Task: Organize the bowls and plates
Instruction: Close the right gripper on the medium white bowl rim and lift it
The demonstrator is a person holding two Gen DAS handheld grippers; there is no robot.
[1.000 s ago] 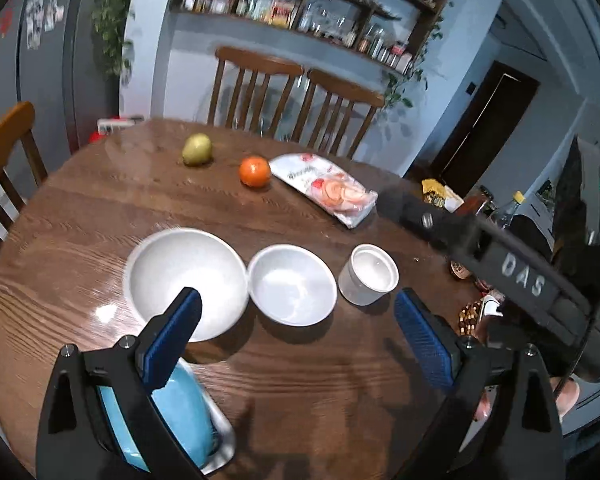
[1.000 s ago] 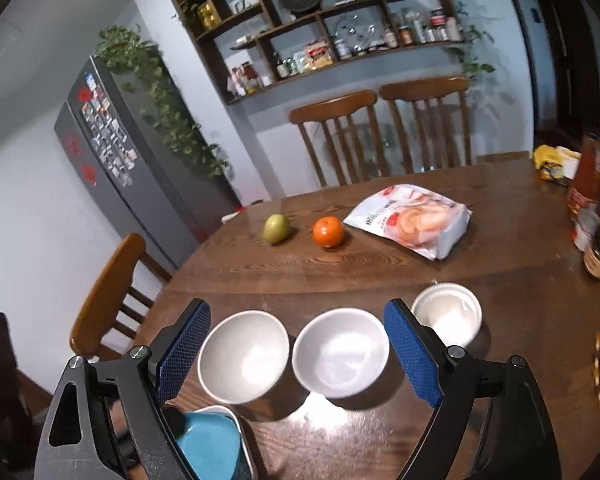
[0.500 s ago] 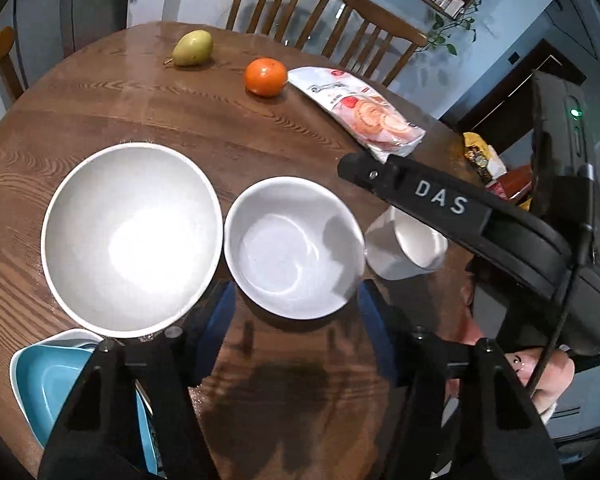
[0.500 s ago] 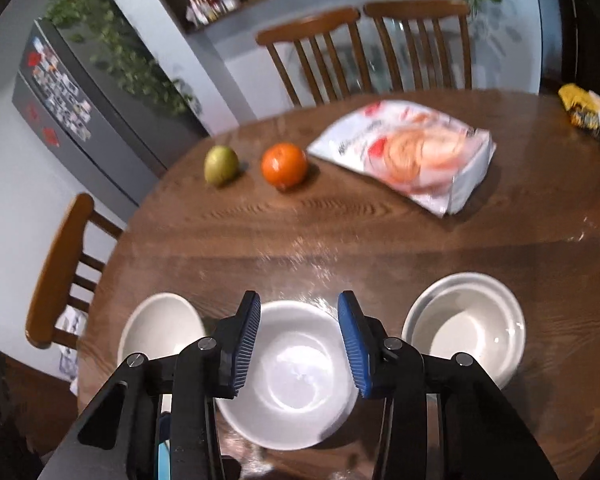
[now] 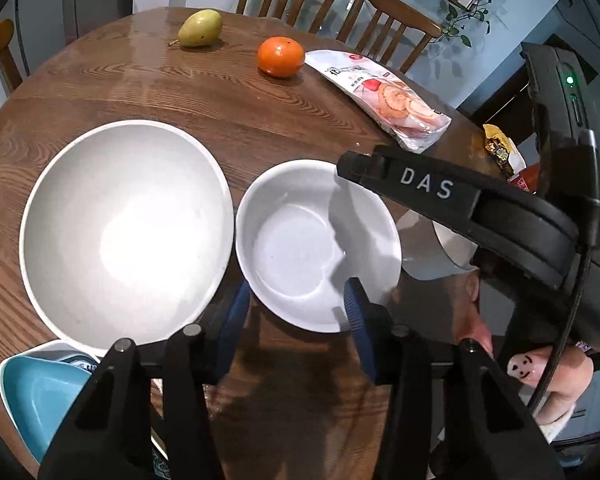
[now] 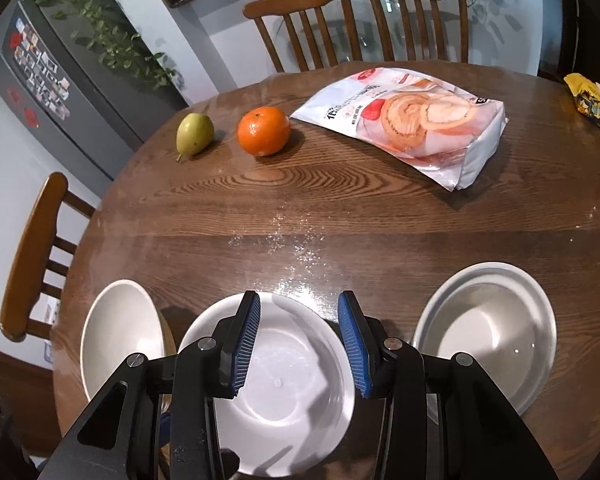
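Left gripper (image 5: pixel 296 312): hovering low at the near rim of the middle bowl (image 5: pixel 318 246), jaws parted, blue pads sitting either side of the rim's near arc, gripping nothing.
Right gripper (image 6: pixel 298 350): hanging over the same middle bowl (image 6: pixel 284 384), jaws parted, blue pads above the basin, contact impossible to tell.
Large bowl (image 5: pixel 126 236): sitting on the wooden table (image 5: pixel 236 120), rim just beside the middle bowl's left edge.
Small bowl (image 6: pixel 486 338): resting to the right of the middle bowl, near it but apart.
Blue dish (image 5: pixel 36 392): lying at the table's near-left edge, partly tucked under the large bowl's rim.
Far side: pear (image 6: pixel 194 134) and orange (image 6: pixel 264 131) sitting side by side, snack bag (image 6: pixel 412 120) lying to their right, well apart from the bowls.
Chairs (image 6: pixel 312 24): standing behind the table.
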